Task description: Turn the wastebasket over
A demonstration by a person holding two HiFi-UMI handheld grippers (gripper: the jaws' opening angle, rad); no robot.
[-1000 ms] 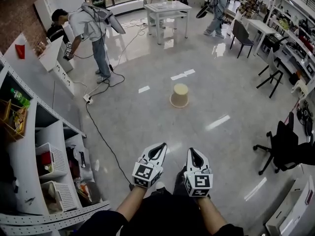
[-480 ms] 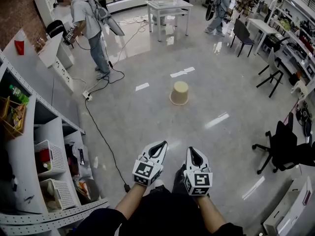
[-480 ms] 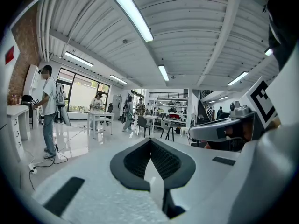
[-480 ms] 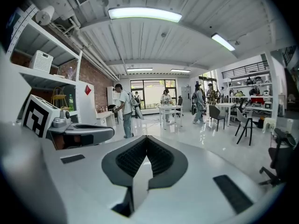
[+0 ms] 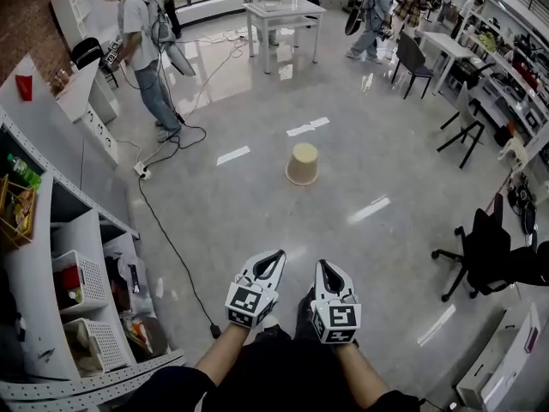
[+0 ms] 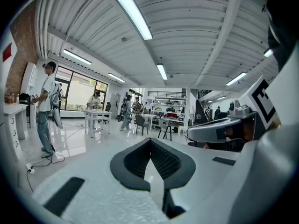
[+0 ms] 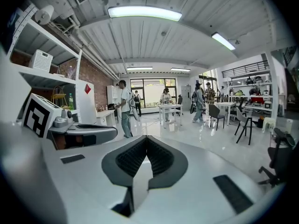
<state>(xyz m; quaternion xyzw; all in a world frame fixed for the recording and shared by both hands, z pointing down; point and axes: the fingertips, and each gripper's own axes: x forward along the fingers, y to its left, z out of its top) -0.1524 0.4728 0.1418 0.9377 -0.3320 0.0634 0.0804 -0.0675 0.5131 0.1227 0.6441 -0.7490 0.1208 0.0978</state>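
A wide, glossy grey floor fills most of the head view, in a large workroom. White open shelving runs down the left edge. A white table stands at the far end, and a black office chair sits at the right. A person stands at the upper left, and a black cable trails across the floor from there.

The wastebasket stands alone on open floor near the middle of the room, well ahead of the person holding the grippers. It is a small cream, tapered bin, and it appears to rest mouth down with its wider rim on the floor, though it is too far off to be sure.

It looks like thin plastic, so it is probably light, fairly stiff, smooth and a little slippery on its sloped sides. The likely hold is at the wide rim, or one jaw pair on each opposite side.

The left gripper and right gripper sit low in the view, side by side. Each has its jaws pressed together with nothing between them
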